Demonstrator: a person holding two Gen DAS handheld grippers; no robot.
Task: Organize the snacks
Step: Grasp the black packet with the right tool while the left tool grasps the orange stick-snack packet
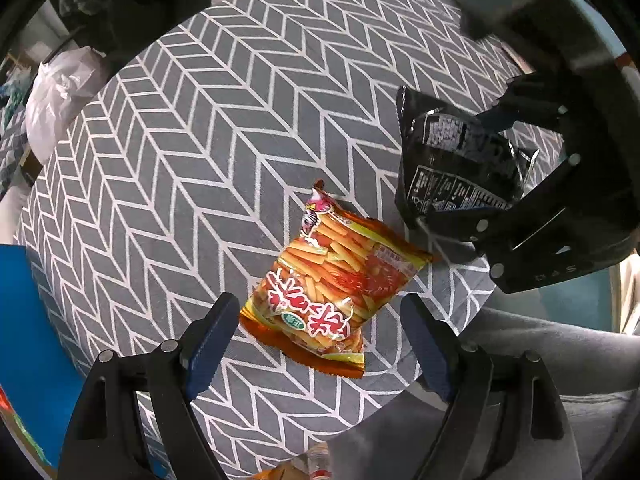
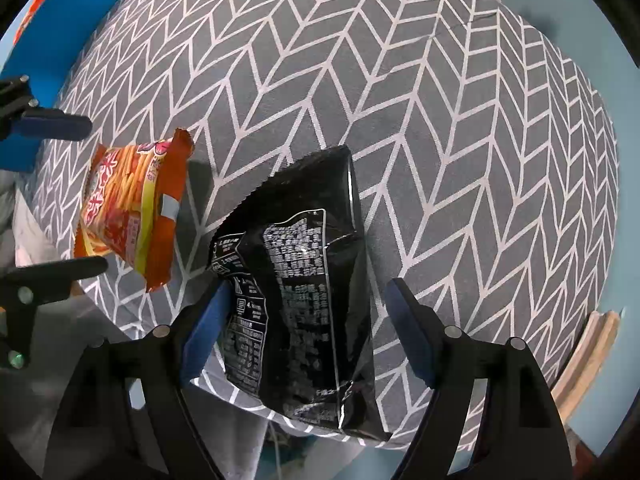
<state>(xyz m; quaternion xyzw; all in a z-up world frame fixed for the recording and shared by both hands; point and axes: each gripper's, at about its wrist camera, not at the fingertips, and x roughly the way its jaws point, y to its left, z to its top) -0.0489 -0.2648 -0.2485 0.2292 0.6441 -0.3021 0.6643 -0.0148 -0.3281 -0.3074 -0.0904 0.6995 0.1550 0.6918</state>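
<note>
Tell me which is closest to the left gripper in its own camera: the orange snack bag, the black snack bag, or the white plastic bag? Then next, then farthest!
1. Orange snack bag: lying between the left gripper fingers.
2. Black snack bag: up on the right, at the right gripper.
3. White plastic bag: far left, beyond the patterned table.

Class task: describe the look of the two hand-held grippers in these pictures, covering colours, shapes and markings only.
Both the left hand-held gripper and the right hand-held gripper have glossy black angular frames dotted with round silver-grey bolt heads. Each finger carries a flat, dark blue pad. Faint pale lettering marks the right one's body in the left wrist view. No cables or sleeves show clearly.
</note>
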